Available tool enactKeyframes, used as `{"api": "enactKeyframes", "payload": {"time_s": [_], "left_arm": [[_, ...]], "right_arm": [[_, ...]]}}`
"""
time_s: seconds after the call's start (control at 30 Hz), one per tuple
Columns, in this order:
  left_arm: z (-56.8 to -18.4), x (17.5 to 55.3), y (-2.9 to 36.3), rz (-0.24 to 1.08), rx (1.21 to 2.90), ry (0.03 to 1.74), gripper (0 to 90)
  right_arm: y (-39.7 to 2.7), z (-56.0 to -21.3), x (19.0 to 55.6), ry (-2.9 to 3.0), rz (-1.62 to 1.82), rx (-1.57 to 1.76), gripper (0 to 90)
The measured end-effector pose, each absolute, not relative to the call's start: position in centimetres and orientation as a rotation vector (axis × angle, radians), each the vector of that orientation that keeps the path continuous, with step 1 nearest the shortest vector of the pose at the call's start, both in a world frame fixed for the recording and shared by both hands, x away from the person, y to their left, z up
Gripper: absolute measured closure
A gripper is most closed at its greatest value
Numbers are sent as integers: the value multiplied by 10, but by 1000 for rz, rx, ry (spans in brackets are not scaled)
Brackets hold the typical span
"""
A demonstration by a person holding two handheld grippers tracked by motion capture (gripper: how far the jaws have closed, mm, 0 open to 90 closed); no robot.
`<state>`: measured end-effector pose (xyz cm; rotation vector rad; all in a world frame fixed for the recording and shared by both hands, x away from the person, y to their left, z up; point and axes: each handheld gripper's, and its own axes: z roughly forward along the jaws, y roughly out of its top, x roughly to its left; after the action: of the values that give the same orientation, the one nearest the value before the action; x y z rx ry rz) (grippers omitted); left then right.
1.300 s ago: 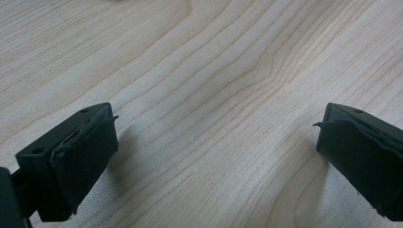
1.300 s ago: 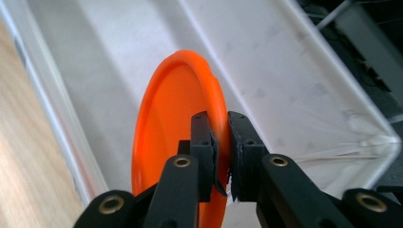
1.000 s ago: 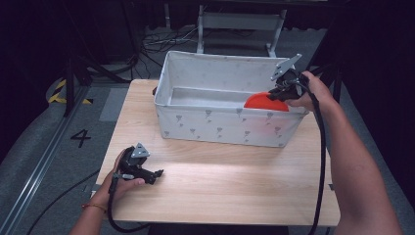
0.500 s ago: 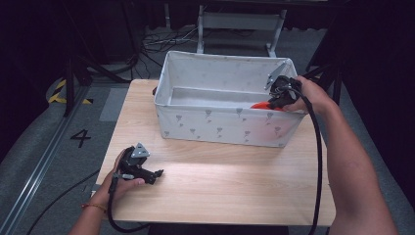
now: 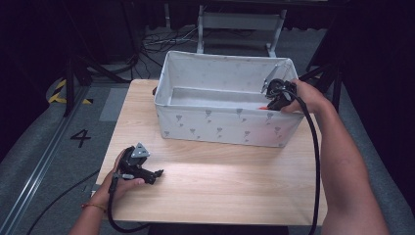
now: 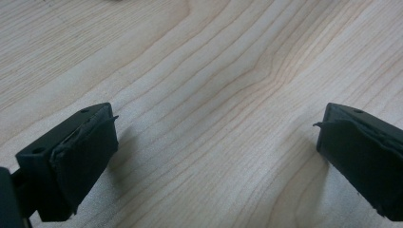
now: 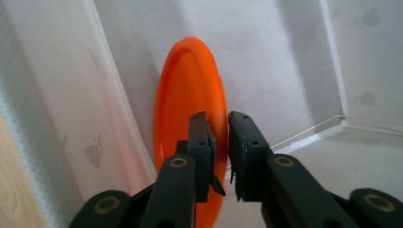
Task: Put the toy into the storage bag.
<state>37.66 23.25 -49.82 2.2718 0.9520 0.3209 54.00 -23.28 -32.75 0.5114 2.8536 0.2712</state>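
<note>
Wooden surface [image 5: 235, 181] carries a white fabric bin [image 5: 215, 120] with a grey print. Right tool [image 7: 219, 142] is inside the bin, jaws closed on the rim of an orange plastic disc [image 7: 185, 104]; disc is glossy, round, standing on edge against the wall just left of the tool. Left tool [image 5: 155, 174] rests on the surface, jaws wide apart, bare wood between them.

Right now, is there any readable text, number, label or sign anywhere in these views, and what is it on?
"4": a dark numeral on the grey floor, left of the wooden table.
The small grey marks printed on the white fabric bin are a pattern, not writing.
Nothing else is readable.
</note>
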Motion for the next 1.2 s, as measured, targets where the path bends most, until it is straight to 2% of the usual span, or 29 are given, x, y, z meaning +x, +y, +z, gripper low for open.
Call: {"api": "enactKeyframes", "payload": {"time_s": [0.07, 0.1, 0.33, 0.4, 0.43, 0.5, 0.67, 0.77, 1.2], "left_arm": [[-498, 377, 233, 321, 2272, 952, 2], [-498, 377, 232, 321, 2271, 953, 2], [-498, 376, 232, 323, 2271, 954, 3], [-498, 376, 232, 323, 2271, 954, 3], [-498, 376, 232, 324, 2271, 956, 3], [-498, 376, 232, 326, 2270, 958, 3], [-498, 375, 232, 319, 2269, 964, 4], [-498, 375, 232, 320, 2270, 963, 4], [-498, 375, 232, 320, 2270, 964, 4]], "right_arm": [[-234, -327, 540, 2849, 275, 527, 790], [-236, -326, 539, 2842, 308, 549, 738], [-245, -318, 535, 2749, 414, 631, 620], [-247, -316, 534, 2737, 432, 649, 613], [-249, -314, 532, 2709, 470, 664, 572], [-251, -313, 532, 2689, 494, 698, 570], [-258, -310, 526, 2596, 662, 795, 472], [-265, -306, 521, 2515, 772, 866, 448], [-274, -289, 493, 2334, 935, 941, 282]]}}
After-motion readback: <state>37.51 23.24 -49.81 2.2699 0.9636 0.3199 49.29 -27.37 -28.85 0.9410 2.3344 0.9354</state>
